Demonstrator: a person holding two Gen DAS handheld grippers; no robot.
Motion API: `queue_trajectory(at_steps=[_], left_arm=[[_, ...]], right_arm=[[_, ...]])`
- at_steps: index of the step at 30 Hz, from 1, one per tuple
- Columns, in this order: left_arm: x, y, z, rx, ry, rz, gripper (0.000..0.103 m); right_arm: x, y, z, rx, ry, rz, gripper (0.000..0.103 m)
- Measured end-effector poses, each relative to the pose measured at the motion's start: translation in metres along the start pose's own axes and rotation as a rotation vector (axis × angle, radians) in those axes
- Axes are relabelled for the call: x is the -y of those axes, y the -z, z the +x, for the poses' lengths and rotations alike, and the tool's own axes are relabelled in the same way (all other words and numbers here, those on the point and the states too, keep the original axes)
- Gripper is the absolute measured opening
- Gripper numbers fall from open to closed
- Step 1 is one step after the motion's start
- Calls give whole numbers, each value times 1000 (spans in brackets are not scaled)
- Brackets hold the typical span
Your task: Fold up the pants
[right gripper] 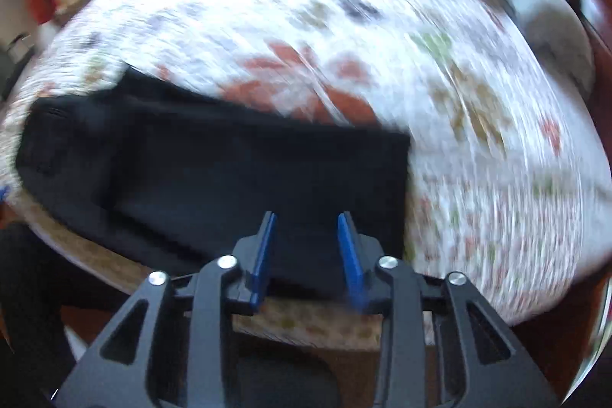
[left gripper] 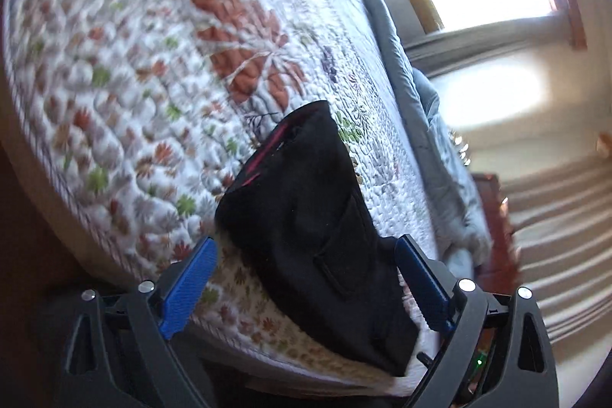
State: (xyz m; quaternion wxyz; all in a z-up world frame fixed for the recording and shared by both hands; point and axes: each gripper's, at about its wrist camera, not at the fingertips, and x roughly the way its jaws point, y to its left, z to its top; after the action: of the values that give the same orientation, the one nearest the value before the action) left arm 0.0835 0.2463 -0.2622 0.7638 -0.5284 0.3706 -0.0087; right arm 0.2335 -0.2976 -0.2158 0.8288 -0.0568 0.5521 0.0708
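Plainly, both tools (left (left gripper: 302, 247), right (right gripper: 306, 220)) gape empty over folded black pants (left gripper: 306, 217).

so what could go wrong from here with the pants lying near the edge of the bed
1. The black pants lie near the quilt edge; a pull toward it could drag them off.
2. The left gripper stands wide open and the right gripper partly open, neither gripping: a pinch might catch only the top layer and undo the fold.
3. Both views are blurred, so aim may be off.
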Motion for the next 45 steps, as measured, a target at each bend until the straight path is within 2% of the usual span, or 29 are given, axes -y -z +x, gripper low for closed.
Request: queue_trajectory(at_steps=[1,3,4,6,8,13,16,17,22,26,30,33,35,38,42,44,45], left_arm=[[-2,-1,2,-4,9,-15,95],[-5,-2,8,-10,19,-31,95],[-6,-1,12,-18,25,-37,95],[-9,1,20,-26,37,-52,95],[-13,3,28,-28,47,-82,95],[-29,4,43,-21,61,-158,95],[-34,5,48,-10,76,-182,96],[-34,5,50,-10,78,-180,97],[-35,5,60,-3,93,-194,97],[-28,2,74,-26,111,-197,97],[-31,2,78,-34,128,-186,96],[-36,3,76,-30,149,-195,96],[-36,3,75,-27,144,-193,94],[-36,6,72,-25,139,-182,92],[-47,9,64,-27,157,-202,82],[-50,9,64,-23,142,-201,77],[-49,9,64,-22,121,-193,67]], right_arm=[[-8,-13,-8,4,-44,-37,48],[-43,-55,-18,-4,-198,-146,58],[-60,-70,-20,-22,-269,-190,67],[-109,-111,-14,-92,-445,-298,72],[-164,-146,-1,-170,-549,-424,78],[-294,-201,30,-324,-685,-660,86],[-357,-225,70,-445,-728,-757,88],[-382,-230,90,-517,-747,-794,88],[-451,-229,138,-670,-730,-915,88],[-489,-217,167,-763,-771,-987,88],[-507,-198,182,-849,-790,-1056,88],[-509,-188,185,-874,-784,-1105,80],[-507,-192,190,-888,-784,-1077,69],[-504,-198,191,-895,-793,-1055,68],[-507,-193,191,-899,-784,-1076,72],[-510,-190,193,-907,-787,-1077,69],[-509,-191,194,-908,-786,-1077,66]])
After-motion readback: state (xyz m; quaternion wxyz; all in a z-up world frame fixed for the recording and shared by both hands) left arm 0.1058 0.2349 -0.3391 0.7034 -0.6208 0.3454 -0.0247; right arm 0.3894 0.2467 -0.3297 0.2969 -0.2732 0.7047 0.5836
